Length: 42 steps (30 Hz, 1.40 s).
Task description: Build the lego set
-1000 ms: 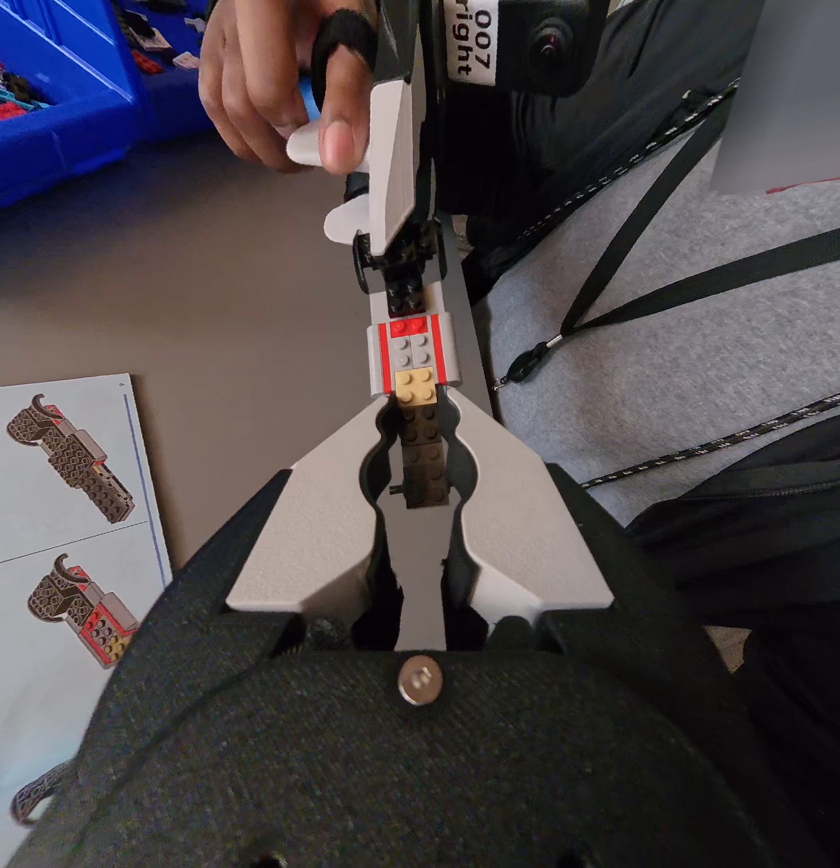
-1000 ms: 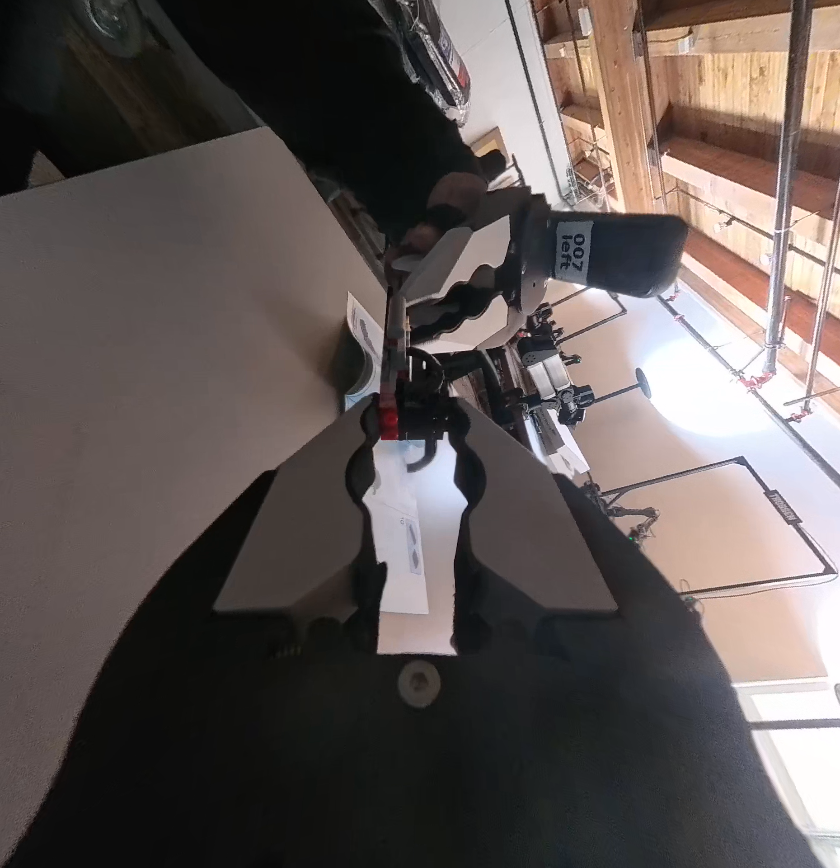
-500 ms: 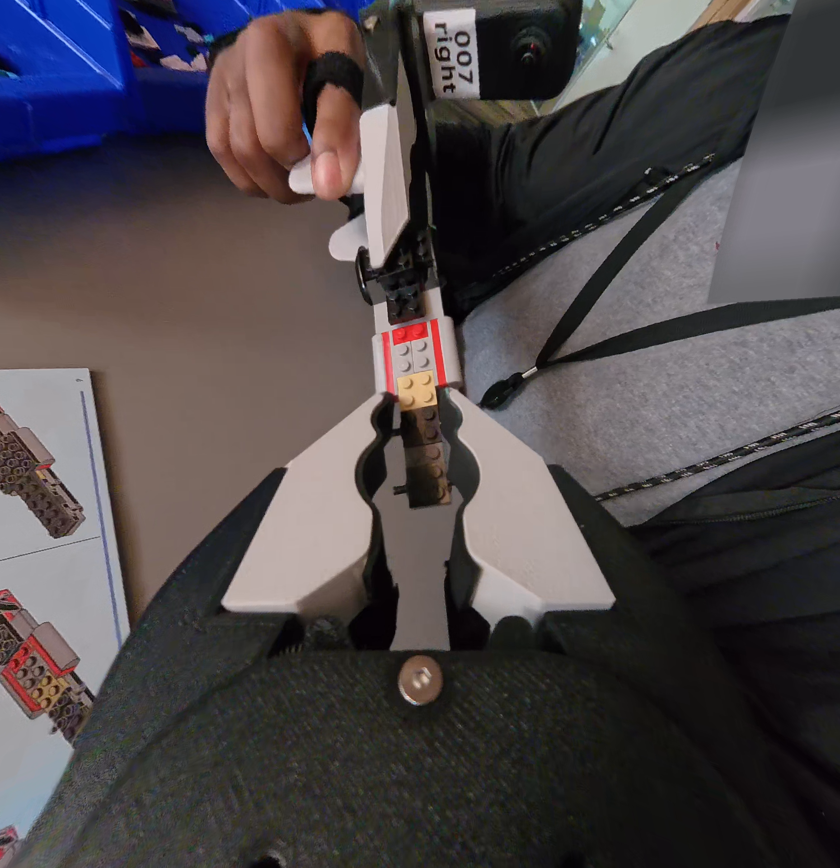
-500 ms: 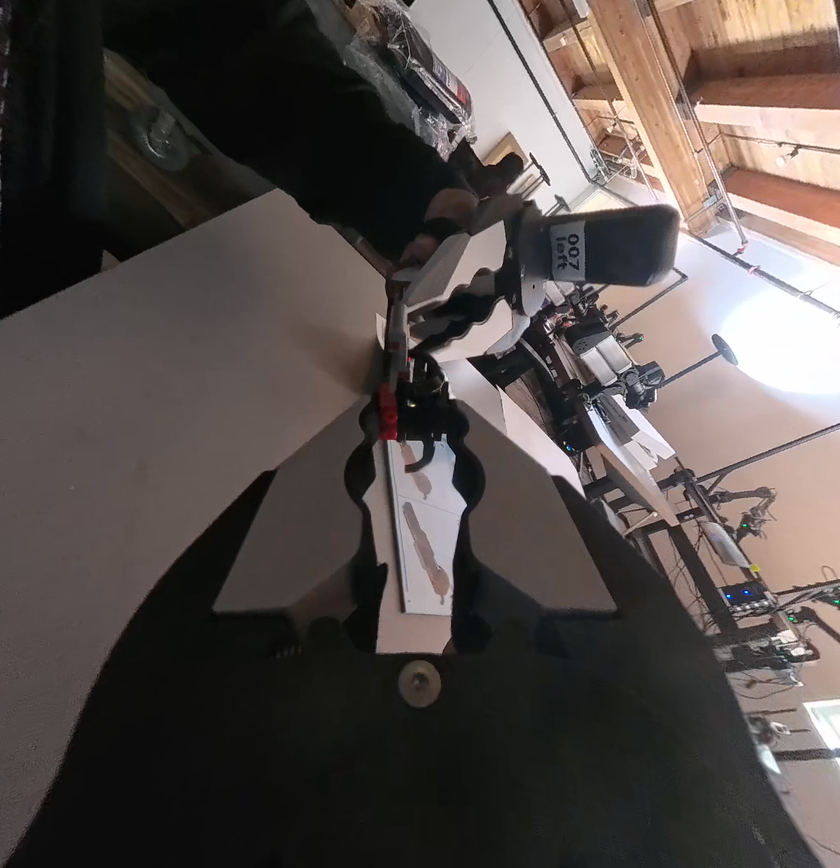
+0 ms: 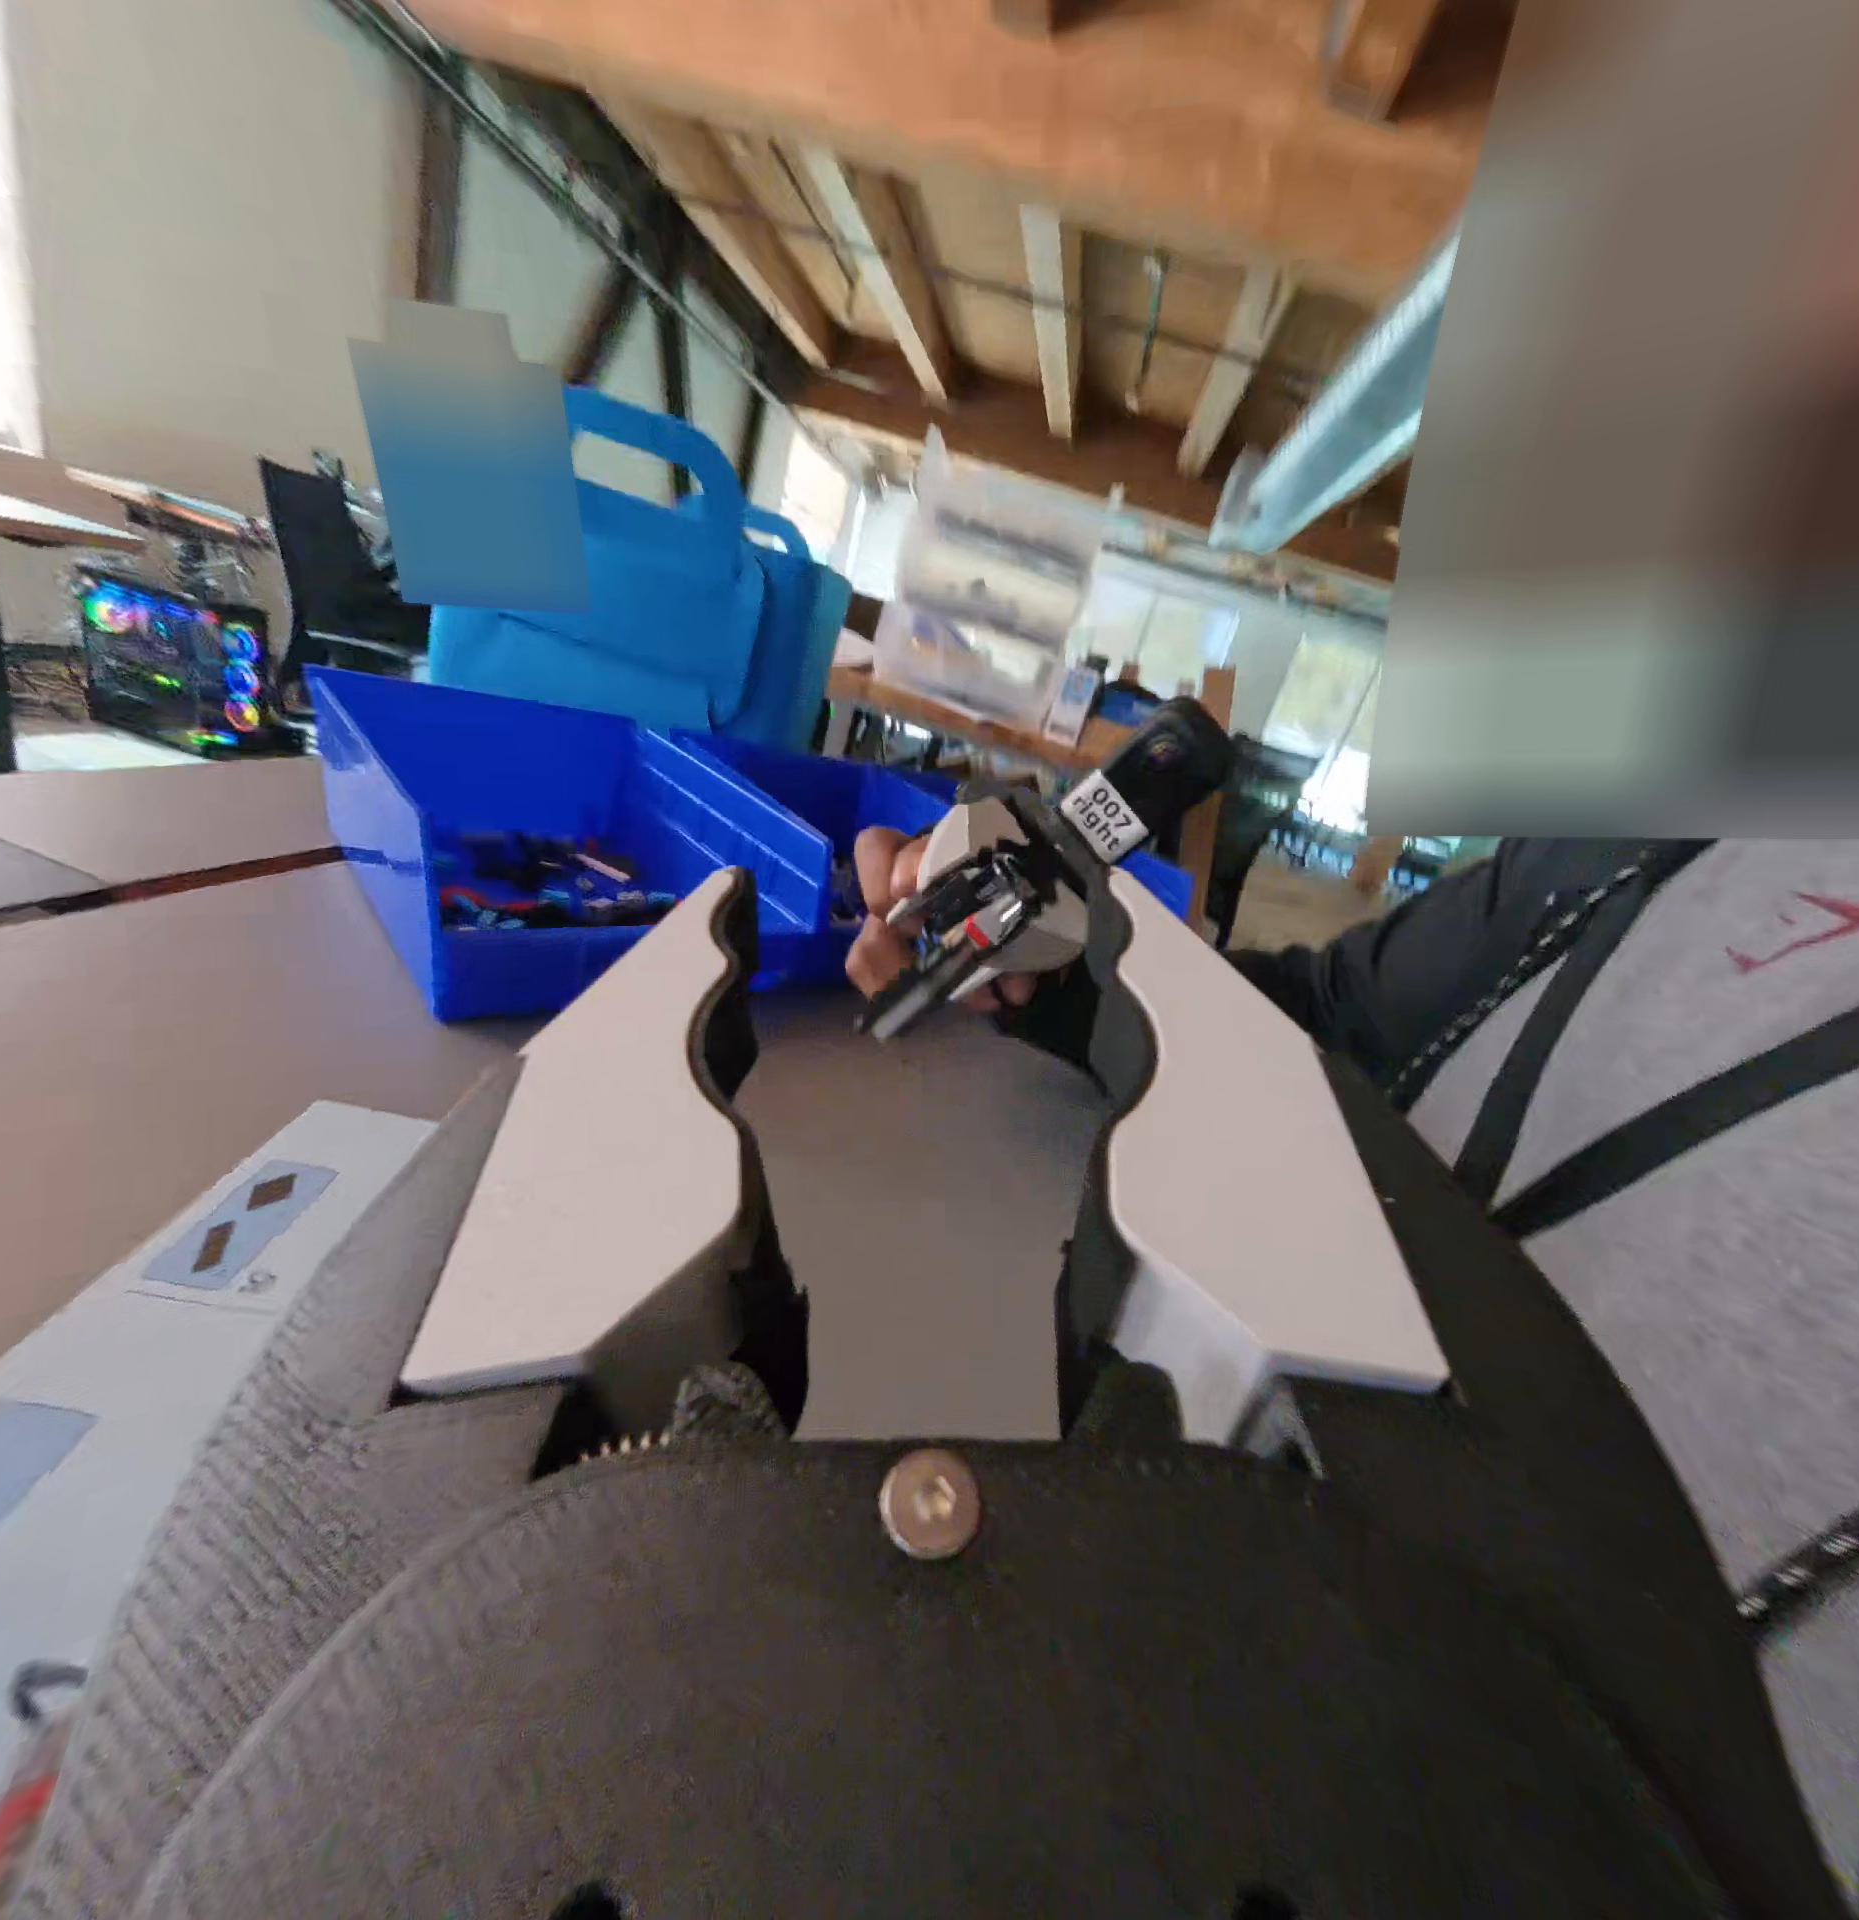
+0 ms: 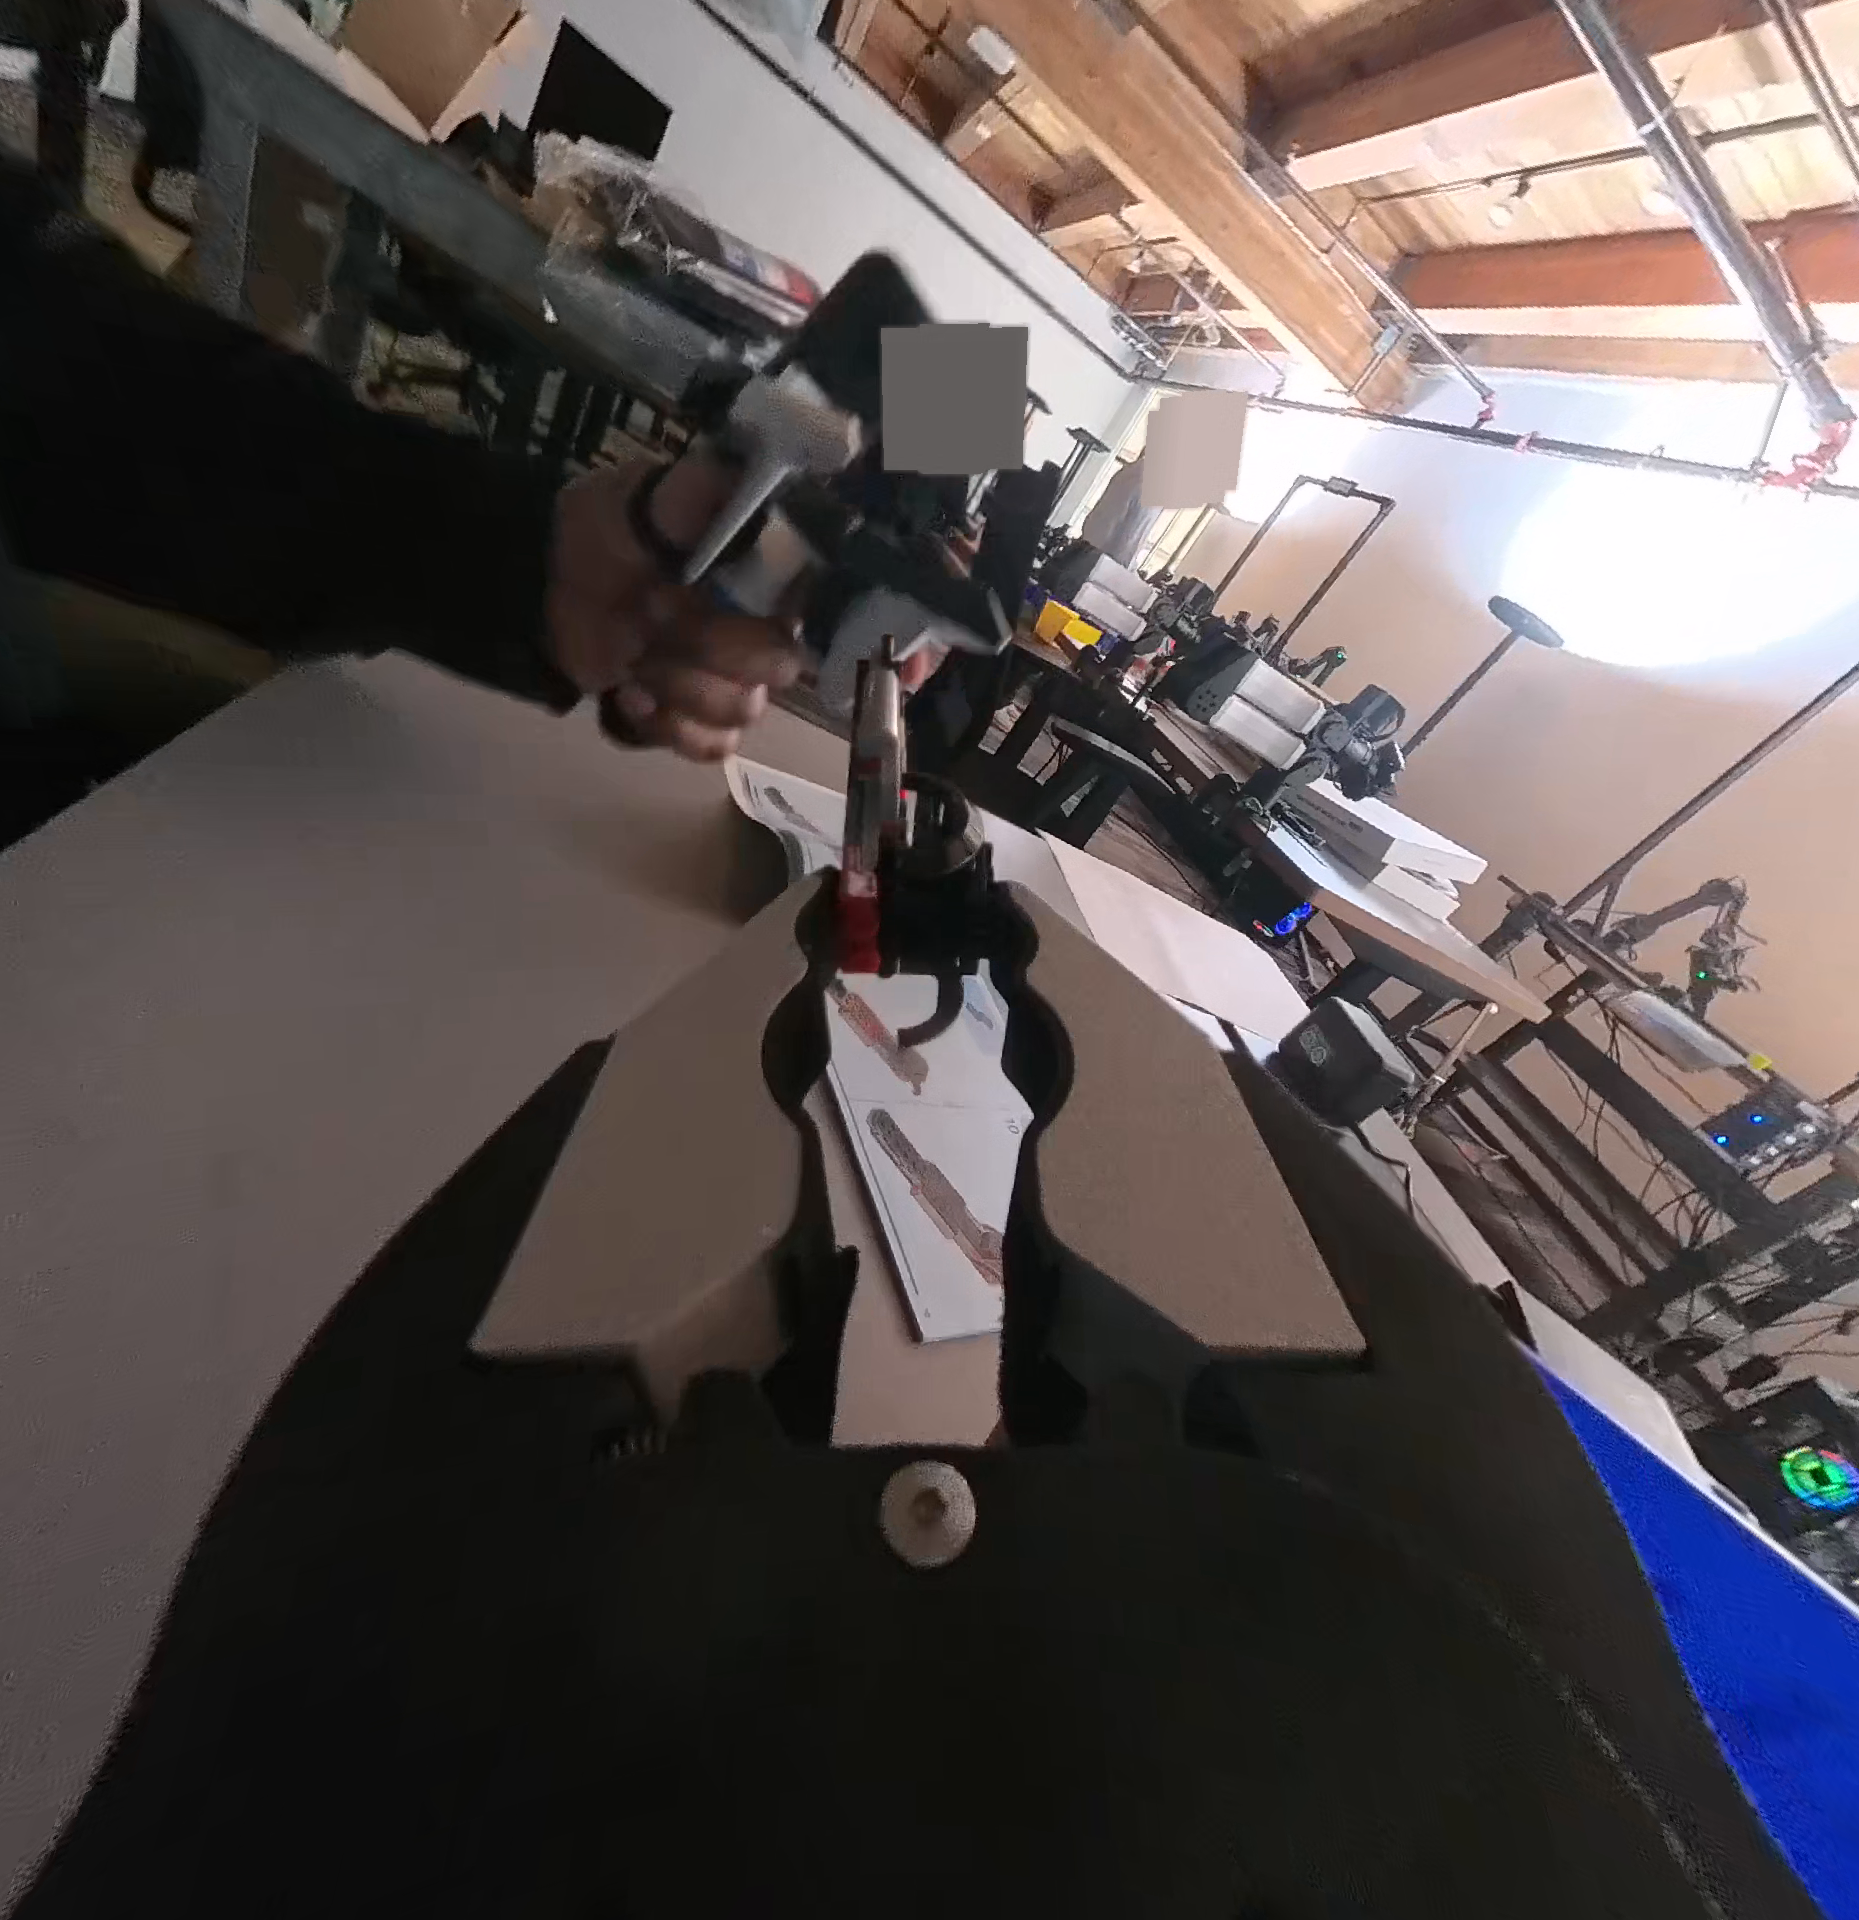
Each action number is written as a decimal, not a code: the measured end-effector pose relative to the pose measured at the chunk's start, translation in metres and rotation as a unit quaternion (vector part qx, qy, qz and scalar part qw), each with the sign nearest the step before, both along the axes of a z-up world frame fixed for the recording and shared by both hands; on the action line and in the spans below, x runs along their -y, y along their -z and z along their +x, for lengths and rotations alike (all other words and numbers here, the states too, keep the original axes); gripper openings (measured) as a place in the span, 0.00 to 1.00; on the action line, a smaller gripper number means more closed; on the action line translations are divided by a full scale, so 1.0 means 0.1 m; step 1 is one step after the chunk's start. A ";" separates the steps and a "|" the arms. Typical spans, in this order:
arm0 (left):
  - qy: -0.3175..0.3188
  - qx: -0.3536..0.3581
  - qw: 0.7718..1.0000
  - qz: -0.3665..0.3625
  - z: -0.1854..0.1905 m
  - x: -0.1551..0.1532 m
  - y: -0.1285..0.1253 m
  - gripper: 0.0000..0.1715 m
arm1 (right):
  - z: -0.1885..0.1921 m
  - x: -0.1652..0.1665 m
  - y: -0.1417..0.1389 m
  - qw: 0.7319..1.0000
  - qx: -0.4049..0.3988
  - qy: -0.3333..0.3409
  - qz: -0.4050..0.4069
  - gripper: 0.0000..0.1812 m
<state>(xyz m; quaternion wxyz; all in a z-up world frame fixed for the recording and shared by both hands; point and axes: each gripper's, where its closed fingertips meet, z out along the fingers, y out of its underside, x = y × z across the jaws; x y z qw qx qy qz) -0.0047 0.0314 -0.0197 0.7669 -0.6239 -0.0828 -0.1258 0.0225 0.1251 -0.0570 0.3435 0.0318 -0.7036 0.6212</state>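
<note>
My left gripper (image 5: 918, 896) is open wide with nothing between its fingers, held above the grey-brown table (image 5: 177, 1018). Beyond it my right gripper (image 5: 1018, 883) shows farther off, holding the long lego assembly (image 5: 946, 940), which is grey, black and red. In the right wrist view my right gripper (image 6: 909, 920) is shut on the black and red end of the assembly (image 6: 871, 758), which sticks up and away from the fingers. The left gripper (image 6: 831, 561) shows behind the assembly's far tip, open and off it.
Blue bins (image 5: 551, 831) with several loose bricks stand at the back of the table. The instruction booklet (image 6: 909, 1153) lies open on the table and also shows at the left of the left wrist view (image 5: 177, 1299). A person's grey top (image 5: 1683, 1143) is at the right. The left gripper's tips are roughly 11 centimetres from the right gripper's.
My left gripper opened and let go of the brown end of the assembly, then drew back and tilted up. My right gripper kept its hold and carries the assembly alone.
</note>
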 end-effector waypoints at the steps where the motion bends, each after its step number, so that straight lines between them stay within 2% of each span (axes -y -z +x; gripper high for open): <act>1: -0.005 0.009 1.000 0.003 0.01 -0.02 0.09 0.39 | -0.01 0.00 -0.01 1.000 0.006 0.000 -0.009 0.17; 3: -0.010 -0.002 1.000 -0.029 0.05 -0.15 0.32 0.43 | -0.03 0.01 -0.04 0.999 0.019 -0.004 -0.026 0.17; 5: -0.015 -0.040 0.998 -0.052 0.10 -0.30 0.43 0.44 | -0.04 0.02 -0.06 0.999 0.033 -0.005 -0.036 0.17; 8: -0.004 -0.088 0.995 -0.045 0.14 -0.51 0.40 0.43 | -0.03 0.01 -0.07 0.997 0.056 -0.011 -0.051 0.17; 14: 0.073 -0.057 0.995 0.031 0.25 -0.90 0.33 0.33 | -0.01 -0.06 -0.16 0.991 0.081 -0.016 -0.105 0.17; 18: 0.115 -0.043 0.989 0.086 0.31 -0.95 0.20 0.26 | -0.01 -0.09 -0.17 0.988 0.088 -0.024 -0.121 0.17; 21: 0.127 -0.062 0.986 0.085 0.37 -1.00 0.20 0.21 | 0.00 -0.10 -0.18 0.987 0.093 -0.033 -0.130 0.17; 28: 0.123 -0.089 0.983 0.103 0.40 -1.05 0.16 0.20 | 0.05 -0.06 -0.17 0.983 0.106 -0.052 -0.139 0.17; 37: 0.117 -0.116 0.980 0.112 0.42 -1.05 0.16 0.11 | 0.07 -0.05 -0.17 0.981 0.112 -0.062 -0.147 0.17; 42: 0.119 -0.127 0.979 0.111 0.44 -1.04 0.18 0.10 | 0.09 -0.05 -0.17 0.980 0.112 -0.069 -0.147 0.17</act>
